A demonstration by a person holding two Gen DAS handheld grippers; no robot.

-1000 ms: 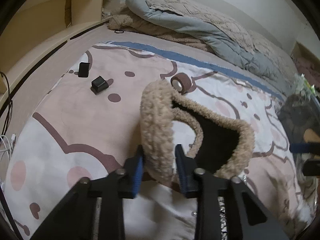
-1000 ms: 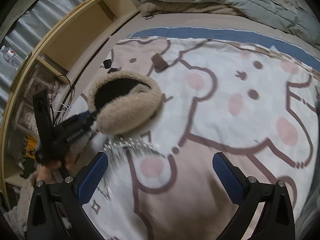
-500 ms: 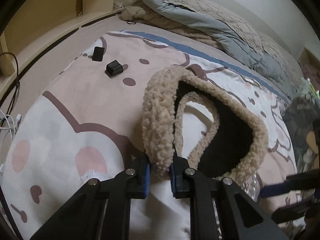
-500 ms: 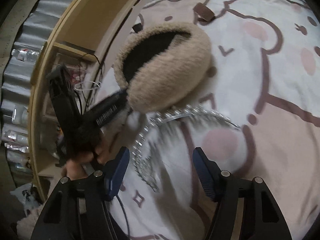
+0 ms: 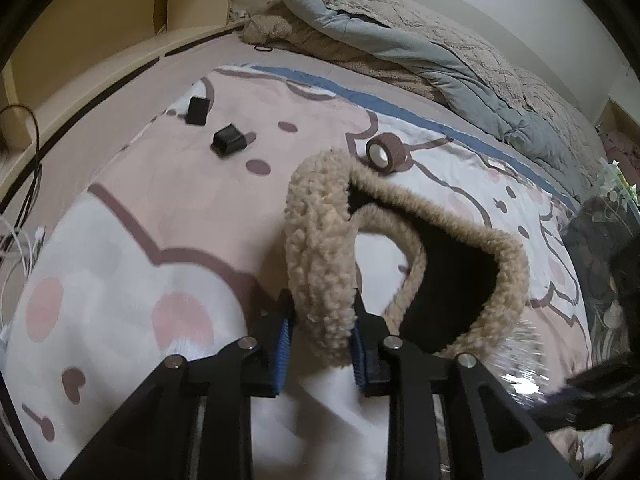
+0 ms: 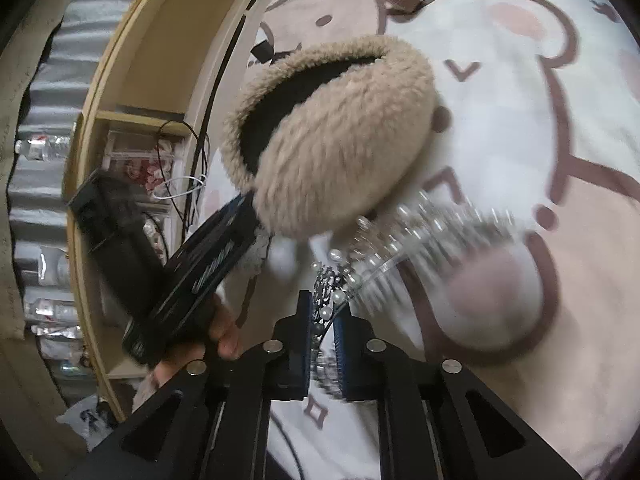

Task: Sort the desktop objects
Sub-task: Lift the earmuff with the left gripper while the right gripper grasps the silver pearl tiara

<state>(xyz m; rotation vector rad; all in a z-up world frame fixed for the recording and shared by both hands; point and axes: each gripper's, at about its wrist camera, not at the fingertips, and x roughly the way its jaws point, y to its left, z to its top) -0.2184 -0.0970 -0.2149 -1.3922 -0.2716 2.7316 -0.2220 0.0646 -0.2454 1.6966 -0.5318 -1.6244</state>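
The left gripper (image 5: 320,332) pinches a fleecy bag (image 5: 320,248) by its rim, while the right gripper (image 6: 323,312), its jaws just narrowed, clamps a beaded headband (image 6: 400,240) at the bag's five o'clock.

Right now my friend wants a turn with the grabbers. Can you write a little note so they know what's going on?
Left gripper: shut on the fluffy bag, holding its fuzzy edge up off the bedspread.
Right gripper: jaws have just been closing, now shut on the pearl headband beside the bag.
Still lying on the bedspread: brown tape roll and two small black boxes.
Done: both grips made.
Left: headband probably goes into the bag, then the rest.
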